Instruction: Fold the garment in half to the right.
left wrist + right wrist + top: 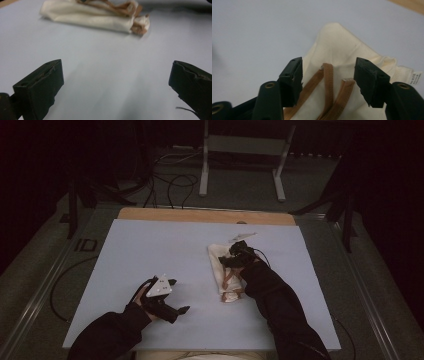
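A cream cloth bag (218,261) with brown straps lies folded on the pale blue table top (150,250), right of centre. My right gripper (236,254) hovers over the bag's far end. In the right gripper view its jaws stand apart over the cream bag (342,47), with the brown straps (328,80) between them and a gap on each side. My left gripper (181,295) is near the front left, well away from the bag. Its jaws are wide apart with bare table between them, and the bag (95,17) lies farther off.
A small white slip (243,237) lies just beyond the bag. A strip of bare wood (200,215) runs along the table's far edge. On the floor behind it are dark cables (172,182) and a white stand (242,150). A sewn label (415,78) sticks out of the bag's side.
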